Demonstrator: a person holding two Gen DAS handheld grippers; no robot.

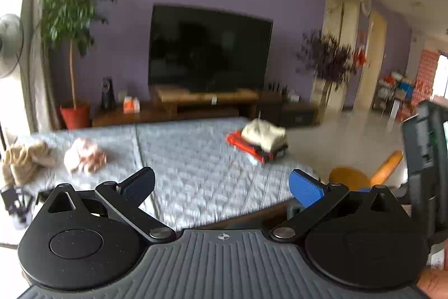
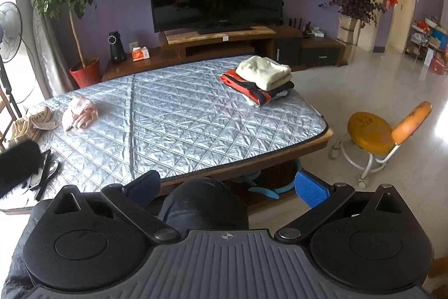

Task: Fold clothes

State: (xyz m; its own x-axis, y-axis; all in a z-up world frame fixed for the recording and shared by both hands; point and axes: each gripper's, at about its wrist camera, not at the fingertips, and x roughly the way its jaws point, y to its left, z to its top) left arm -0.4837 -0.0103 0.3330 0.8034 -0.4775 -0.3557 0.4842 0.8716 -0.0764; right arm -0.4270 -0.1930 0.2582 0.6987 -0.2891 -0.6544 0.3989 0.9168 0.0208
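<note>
On the quilted counter (image 2: 196, 114) there's one crumpled pink garment (image 2: 79, 114) left, over on the left side, while the folded stack (image 2: 260, 80) sits at the far right corner. Both the left tongs (image 1: 222, 187) and right tongs (image 2: 228, 187) are spread wide and carrying nothing, held back off the near edge. My take: go for the pink piece next, drag it to the bare middle, shake it flat first, then pinch two corners so the fold comes out even.
</note>
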